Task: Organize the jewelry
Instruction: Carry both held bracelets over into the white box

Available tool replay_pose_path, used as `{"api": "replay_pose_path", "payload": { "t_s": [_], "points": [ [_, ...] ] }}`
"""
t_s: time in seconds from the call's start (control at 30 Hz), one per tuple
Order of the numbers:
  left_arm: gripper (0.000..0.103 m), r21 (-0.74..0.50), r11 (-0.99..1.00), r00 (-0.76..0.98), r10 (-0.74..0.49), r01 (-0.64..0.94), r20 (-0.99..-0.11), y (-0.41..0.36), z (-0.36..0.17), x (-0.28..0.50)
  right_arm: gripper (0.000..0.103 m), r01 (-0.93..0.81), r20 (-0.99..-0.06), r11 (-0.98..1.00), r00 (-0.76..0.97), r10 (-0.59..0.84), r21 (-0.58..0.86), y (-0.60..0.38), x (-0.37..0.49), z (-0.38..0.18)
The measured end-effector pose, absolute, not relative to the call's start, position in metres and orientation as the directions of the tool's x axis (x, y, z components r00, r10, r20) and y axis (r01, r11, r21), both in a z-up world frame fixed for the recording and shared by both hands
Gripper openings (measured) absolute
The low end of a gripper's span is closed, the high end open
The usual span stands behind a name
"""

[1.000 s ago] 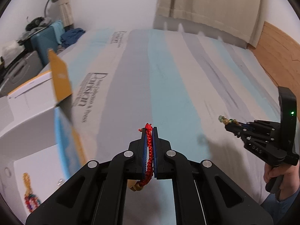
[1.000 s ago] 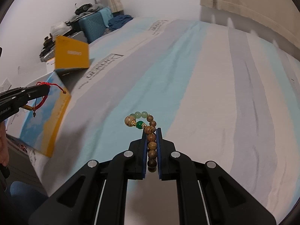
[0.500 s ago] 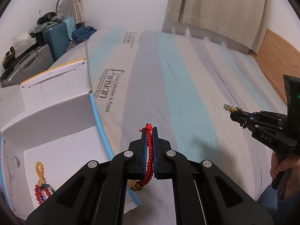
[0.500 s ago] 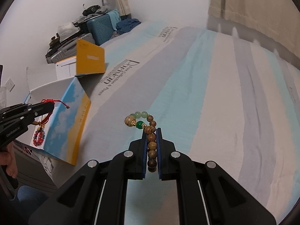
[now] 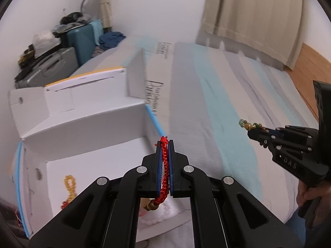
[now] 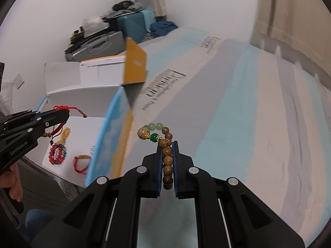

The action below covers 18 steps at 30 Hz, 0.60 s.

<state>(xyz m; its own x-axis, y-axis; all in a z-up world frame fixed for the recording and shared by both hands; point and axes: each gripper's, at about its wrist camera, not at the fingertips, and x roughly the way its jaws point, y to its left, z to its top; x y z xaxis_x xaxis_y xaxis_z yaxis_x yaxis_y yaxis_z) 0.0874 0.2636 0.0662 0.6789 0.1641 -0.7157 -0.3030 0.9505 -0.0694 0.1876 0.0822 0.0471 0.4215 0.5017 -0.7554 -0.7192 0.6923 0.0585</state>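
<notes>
Over the box (image 6: 62,95) rim, left gripper (image 5: 164,144) clamped on red bracelet (image 5: 164,165); right gripper (image 6: 167,144) above the bed (image 6: 238,113), clenched on wooden bracelet (image 6: 167,155). Best carried further over the box floor, lowered clear of the pieces lying inside, then released gently

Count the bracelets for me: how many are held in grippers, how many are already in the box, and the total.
Held in grippers: 2, the red cord bracelet and the wooden bead bracelet
In the white box: 3, yellow bead, multicolour bead, red-and-tan cord
Total: 5
</notes>
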Motion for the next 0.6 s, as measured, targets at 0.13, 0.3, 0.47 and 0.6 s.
{"api": "replay_pose_path", "payload": {
  "t_s": [0.13, 0.3, 0.47, 0.6],
  "points": [
    [0.004, -0.067, 0.938, 0.673, 0.194, -0.341, -0.714, 0.285, 0.069, 0.075, 0.007, -0.749, -0.754, 0.661, 0.408, 0.514, 0.045, 0.117, 0.171, 0.052],
    [0.004, -0.067, 0.917, 0.655, 0.227, -0.392, -0.721, 0.314, 0.067, 0.056, 0.007, -0.78, -0.756, 0.625, 0.39, 0.525, 0.032, 0.156, 0.151, 0.054],
    [0.004, -0.065, 0.896, 0.626, 0.254, -0.44, -0.737, 0.343, 0.059, 0.037, 0.007, -0.805, -0.765, 0.593, 0.365, 0.531, 0.028, 0.187, 0.135, 0.049],
    [0.004, -0.067, 0.879, 0.606, 0.269, -0.473, -0.749, 0.366, 0.053, 0.022, 0.007, -0.825, -0.776, 0.565, 0.338, 0.533, 0.029, 0.213, 0.121, 0.041]
  ]
}}
